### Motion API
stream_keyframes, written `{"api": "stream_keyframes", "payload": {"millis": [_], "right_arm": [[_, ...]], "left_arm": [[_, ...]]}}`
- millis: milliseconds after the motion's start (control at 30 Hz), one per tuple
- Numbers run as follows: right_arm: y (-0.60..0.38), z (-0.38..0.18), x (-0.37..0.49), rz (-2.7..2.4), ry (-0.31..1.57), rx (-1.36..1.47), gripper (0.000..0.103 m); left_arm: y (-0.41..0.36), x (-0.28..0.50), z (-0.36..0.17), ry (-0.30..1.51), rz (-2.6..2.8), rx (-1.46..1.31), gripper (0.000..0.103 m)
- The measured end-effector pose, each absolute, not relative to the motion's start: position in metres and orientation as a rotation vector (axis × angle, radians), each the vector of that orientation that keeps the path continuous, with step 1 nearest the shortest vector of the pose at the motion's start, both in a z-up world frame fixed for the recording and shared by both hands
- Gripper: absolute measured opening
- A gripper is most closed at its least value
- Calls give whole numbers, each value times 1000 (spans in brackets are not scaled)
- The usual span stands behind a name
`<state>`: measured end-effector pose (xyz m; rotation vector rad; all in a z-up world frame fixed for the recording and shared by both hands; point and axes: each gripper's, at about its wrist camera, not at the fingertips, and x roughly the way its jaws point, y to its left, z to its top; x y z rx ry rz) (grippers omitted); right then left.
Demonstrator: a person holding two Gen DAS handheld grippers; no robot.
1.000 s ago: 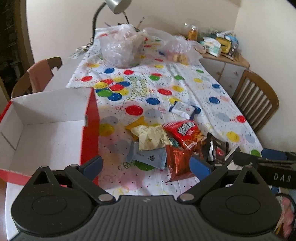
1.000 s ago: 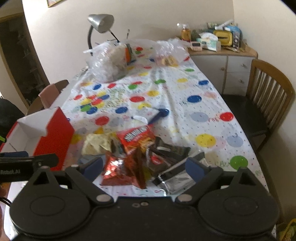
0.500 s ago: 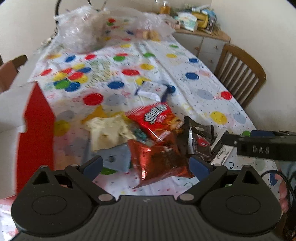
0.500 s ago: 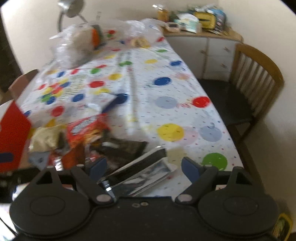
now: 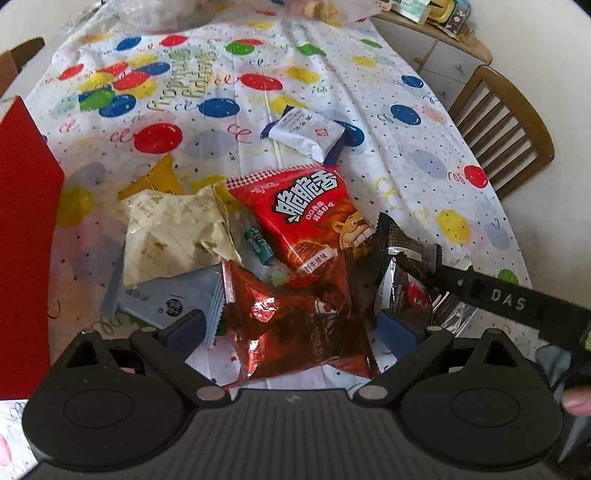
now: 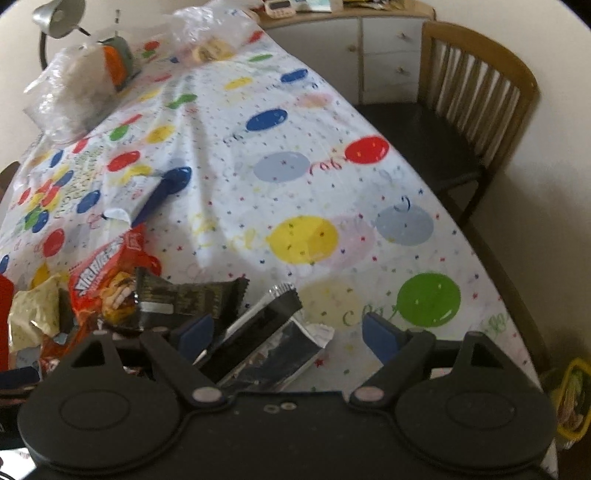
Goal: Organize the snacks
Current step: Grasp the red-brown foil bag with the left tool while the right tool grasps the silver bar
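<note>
**Party cloth and household clutter fill the room**

A tablecloth [image 6: 332,192] printed with coloured balloons covers the table. A wooden chair [image 6: 476,92] with a dark seat stands beside it, near a white cabinet [image 6: 384,44] with a cluttered top. At the far end stand a silver desk lamp [image 6: 55,18] and clear plastic bags [image 6: 62,96].

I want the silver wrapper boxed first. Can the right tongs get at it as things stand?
Probably yes: the right tongs stand open around the silver wrapper, which lies on top at the pile's edge, nothing covering it.
</note>
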<state>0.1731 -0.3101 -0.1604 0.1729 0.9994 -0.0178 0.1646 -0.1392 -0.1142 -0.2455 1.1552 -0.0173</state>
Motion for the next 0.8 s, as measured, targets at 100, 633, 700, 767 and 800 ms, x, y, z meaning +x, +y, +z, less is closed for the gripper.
{"api": "stream_keyframes", "payload": {"millis": [100,633,700,767,800], "right_arm": [[-308,-163,171,-21,1010,175,87],[-294,-166,131,41,1040,-3,80],[-293,-167,125,51,1052,-14,78],[-293,-166,118,70,1057,-22,73],[-292,-166,115,79,1058,-26,71]], "left_arm": [[-137,169,-119,1176,-15,-263,99],[-130,166,-123,1186,6,-257,77],[-129,162,-123,1193,7,-267,71],[-127,159,-122,1198,3,-279,69],[-126,157,-122,1199,5,-283,68]]}}
